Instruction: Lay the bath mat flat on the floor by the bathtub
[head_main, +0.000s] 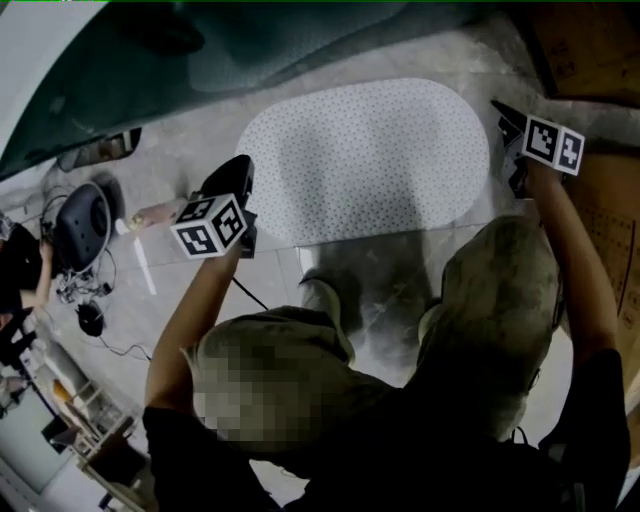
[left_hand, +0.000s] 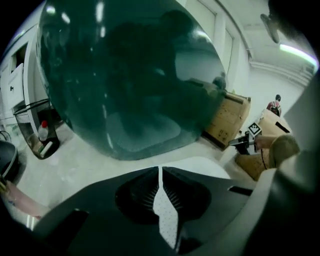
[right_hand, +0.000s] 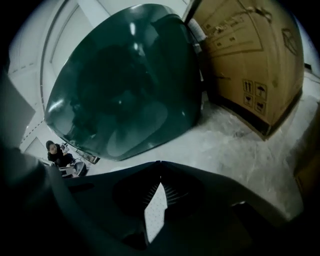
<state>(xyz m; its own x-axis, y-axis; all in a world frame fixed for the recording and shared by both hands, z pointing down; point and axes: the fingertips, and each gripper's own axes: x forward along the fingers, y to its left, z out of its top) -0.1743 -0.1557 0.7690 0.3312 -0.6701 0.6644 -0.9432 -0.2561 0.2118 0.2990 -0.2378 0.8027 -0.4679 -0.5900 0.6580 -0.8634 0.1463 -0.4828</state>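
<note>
The floor (head_main: 190, 150) is pale, mottled stone. A dark green, glossy bathtub (head_main: 250, 50) runs along its far side and brown cardboard boxes (head_main: 590, 60) stand to the right. From above, the person's knees and dark top cover much of the near floor. The marker cubes hide the tips of both tools, so where each one meets the fabric only shows close up. The dark clutter and cables at the left are too small to make out.

The bath mat (head_main: 370, 160) is a white, rounded oblong with fine dots all over. It is spread beside the tub, between the two tools. Its near edge looks straight and has a dark shadow under it, and I cannot tell whether the far end rests on the stone.

The left hand-held gripper (left_hand: 159, 167) pinches a sliver of dotted fabric between its ribbed pads. The right hand-held gripper (right_hand: 160, 162) is likewise pressed on the mat's other end. Both arms reach forward, well apart, with the tools tilted downward.
</note>
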